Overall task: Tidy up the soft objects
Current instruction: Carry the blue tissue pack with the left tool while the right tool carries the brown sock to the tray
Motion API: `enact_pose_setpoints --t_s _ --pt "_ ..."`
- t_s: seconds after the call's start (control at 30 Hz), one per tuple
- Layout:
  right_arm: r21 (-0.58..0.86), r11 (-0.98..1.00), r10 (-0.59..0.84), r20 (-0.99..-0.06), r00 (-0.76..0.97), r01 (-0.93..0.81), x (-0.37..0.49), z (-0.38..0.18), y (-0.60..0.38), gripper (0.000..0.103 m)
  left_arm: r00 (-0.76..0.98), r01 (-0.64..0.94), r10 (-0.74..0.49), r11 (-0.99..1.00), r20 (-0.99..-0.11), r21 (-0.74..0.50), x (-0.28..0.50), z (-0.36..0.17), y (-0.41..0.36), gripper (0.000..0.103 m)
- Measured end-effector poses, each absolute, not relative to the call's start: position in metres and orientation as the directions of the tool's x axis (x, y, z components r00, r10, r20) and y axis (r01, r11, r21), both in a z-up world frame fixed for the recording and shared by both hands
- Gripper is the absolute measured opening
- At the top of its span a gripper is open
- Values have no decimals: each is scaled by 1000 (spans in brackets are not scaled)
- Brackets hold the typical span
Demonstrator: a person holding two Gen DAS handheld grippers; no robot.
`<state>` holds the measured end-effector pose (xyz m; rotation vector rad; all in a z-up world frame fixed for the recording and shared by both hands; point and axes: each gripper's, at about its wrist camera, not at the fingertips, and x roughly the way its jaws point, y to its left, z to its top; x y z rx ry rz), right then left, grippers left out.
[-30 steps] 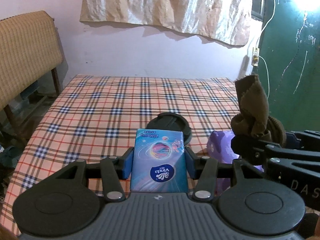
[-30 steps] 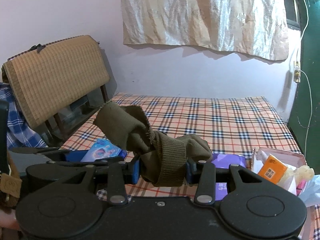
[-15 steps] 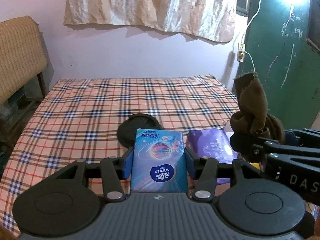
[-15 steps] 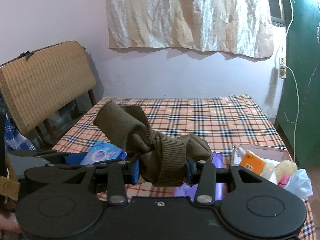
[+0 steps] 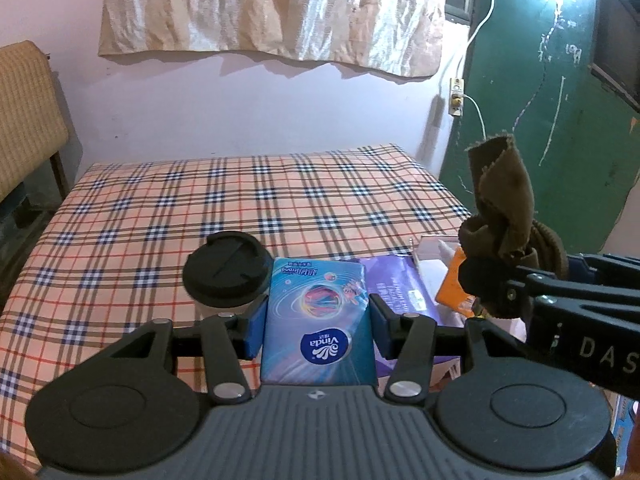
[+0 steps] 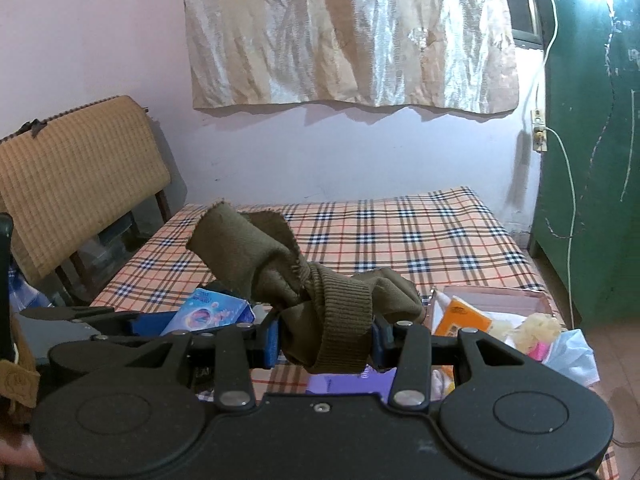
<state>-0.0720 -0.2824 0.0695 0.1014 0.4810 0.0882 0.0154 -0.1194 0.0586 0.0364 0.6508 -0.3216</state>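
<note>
Two soft items are in hand at once. Our left gripper (image 5: pixel 318 316) is clamped on a blue tissue pack (image 5: pixel 318 320), pads pressed to both long sides, pack carried above the near edge of the bed (image 5: pixel 160 208). Our right gripper (image 6: pixel 324 340) is closed around a knotted olive sock bundle (image 6: pixel 316 300), one loose end sticking up to the left.

Progress, as we judge it: pickup is done for both, placement is not. An open pink box (image 6: pixel 492 294) sits at the bed's near right corner and already holds an orange packet (image 6: pixel 464 316), a yellow fluffy thing (image 6: pixel 538 326) and a pale blue face mask (image 6: pixel 576 352), so it looks like the collection point. Still loose on the bed: a purple pack (image 5: pixel 404 280) beside the box and a cup with a black lid (image 5: pixel 224 268), which is not soft and probably stays.

Room to move: the far and left parts of the bed lie open. The box is crowded, with the mask spilling over its right rim toward the floor, and the bed edge runs close by. The two grippers ride just beside each other, so one should drop first.
</note>
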Motion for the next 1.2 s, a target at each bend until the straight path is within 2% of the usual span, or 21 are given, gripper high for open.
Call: enact_pose_setpoints --t_s 1.2 --pt "139 974 -92 -476 875 178 -83 55 -406 51 650 494 -443 864 -617 -100 20 47 -224 53"
